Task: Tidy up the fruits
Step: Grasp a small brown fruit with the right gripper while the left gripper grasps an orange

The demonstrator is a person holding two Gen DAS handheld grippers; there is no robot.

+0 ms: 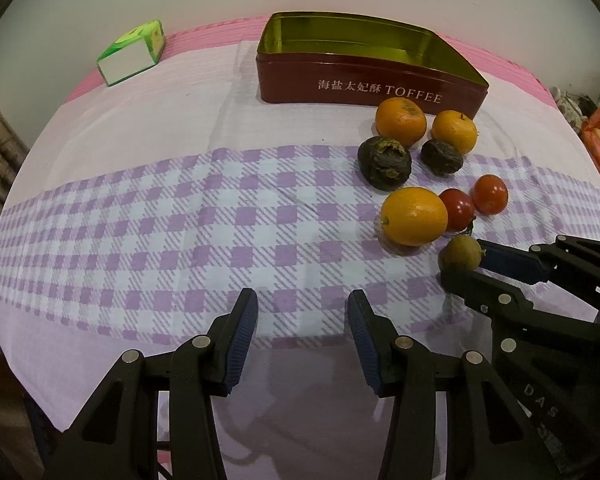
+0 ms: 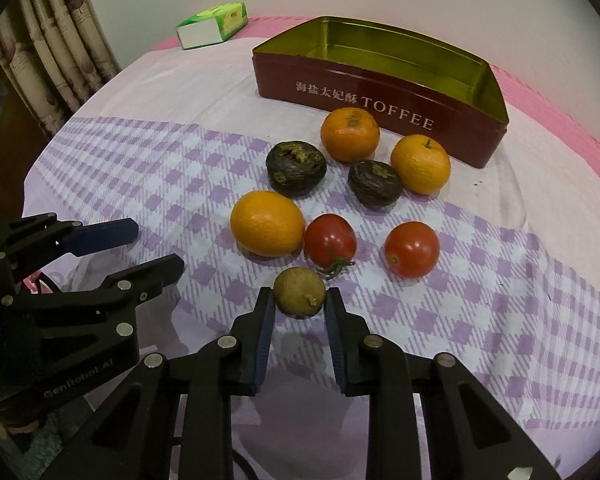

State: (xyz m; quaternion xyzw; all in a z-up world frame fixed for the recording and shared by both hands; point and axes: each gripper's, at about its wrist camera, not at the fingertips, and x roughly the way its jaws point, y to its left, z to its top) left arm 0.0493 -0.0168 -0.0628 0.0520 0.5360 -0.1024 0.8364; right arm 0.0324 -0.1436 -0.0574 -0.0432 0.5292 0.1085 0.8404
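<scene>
Hard to tell whether the right tongs (image 2: 299, 300) truly pinch the small brown fruit (image 2: 299, 292) or only flank it at lower centre, pads (image 2: 265, 320) close on both sides. Left tongs (image 1: 302, 312) spread apart, low over the checked cloth (image 1: 180, 216). Oranges (image 2: 267, 223), tomatoes (image 2: 411, 249), dark fruits (image 2: 296, 167) before the red tin (image 2: 380, 100), upper right; green box (image 2: 214, 24) upper left by curtains (image 2: 52, 64).

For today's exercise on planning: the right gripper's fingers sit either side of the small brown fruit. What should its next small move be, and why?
Probably close the right gripper on the small brown fruit. The fruit lies between its fingers with slight gaps showing, the tin holds nothing, and the left gripper is open over bare cloth.
</scene>
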